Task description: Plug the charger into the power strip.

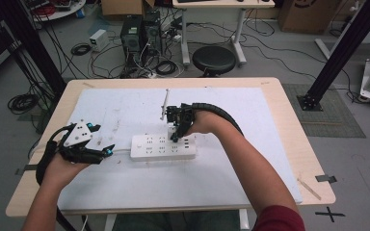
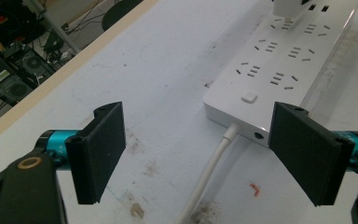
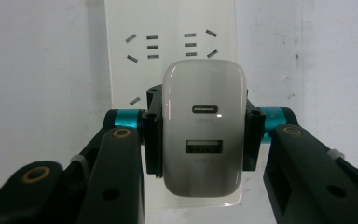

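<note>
Table [image 1: 289, 144] with a white mat [image 1: 125, 106] that gives a plain, level work surface. On the mat lies a white power strip [image 1: 163, 147], sockets facing up so a plug can enter from above; its cord [image 2: 205, 182] leaves the near end toward the left gripper [image 2: 200, 154]. That gripper rests just beside the strip's switch end, jaws spread wide with nothing between them, judged to be placed ready to steady the strip. The right gripper [image 3: 200, 140] points down over the strip, jaws clamped on the flat sides of a white USB charger [image 3: 204, 126], port face toward its camera, so the prongs presumably face the sockets. The charger hangs just above the strip's right-hand sockets, not yet seated.
</note>
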`<move>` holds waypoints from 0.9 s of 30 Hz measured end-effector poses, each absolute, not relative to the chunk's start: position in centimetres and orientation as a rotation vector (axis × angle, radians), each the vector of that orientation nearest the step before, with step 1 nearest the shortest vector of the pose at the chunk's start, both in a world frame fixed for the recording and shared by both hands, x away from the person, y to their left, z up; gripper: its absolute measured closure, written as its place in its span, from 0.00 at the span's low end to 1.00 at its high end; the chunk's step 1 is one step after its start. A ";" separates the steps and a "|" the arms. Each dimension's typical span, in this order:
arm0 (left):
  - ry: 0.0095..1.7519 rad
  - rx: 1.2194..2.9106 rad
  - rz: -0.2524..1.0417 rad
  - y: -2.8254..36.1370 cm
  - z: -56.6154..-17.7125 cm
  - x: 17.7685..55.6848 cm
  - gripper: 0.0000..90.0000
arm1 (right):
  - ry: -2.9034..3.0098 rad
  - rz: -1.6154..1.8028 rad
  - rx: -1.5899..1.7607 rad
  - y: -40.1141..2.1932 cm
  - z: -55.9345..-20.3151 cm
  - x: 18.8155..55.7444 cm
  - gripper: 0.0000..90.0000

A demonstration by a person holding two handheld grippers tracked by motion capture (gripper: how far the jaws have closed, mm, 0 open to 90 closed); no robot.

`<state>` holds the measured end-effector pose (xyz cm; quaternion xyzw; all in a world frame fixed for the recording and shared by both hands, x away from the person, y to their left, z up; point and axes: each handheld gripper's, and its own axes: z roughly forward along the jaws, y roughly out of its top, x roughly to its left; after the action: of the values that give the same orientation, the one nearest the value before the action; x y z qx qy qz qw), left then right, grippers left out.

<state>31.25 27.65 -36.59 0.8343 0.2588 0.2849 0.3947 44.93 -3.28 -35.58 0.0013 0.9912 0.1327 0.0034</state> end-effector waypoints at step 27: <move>0.646 2.110 0.715 26.5 -36.9 31.8 0.21 | 3.106 0.357 -0.058 -2.5 -37.4 45.1 0.71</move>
<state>31.78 26.51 -36.90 0.8340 0.2554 0.2824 0.3993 45.06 -2.46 -37.35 -0.0187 0.9933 0.1140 0.0072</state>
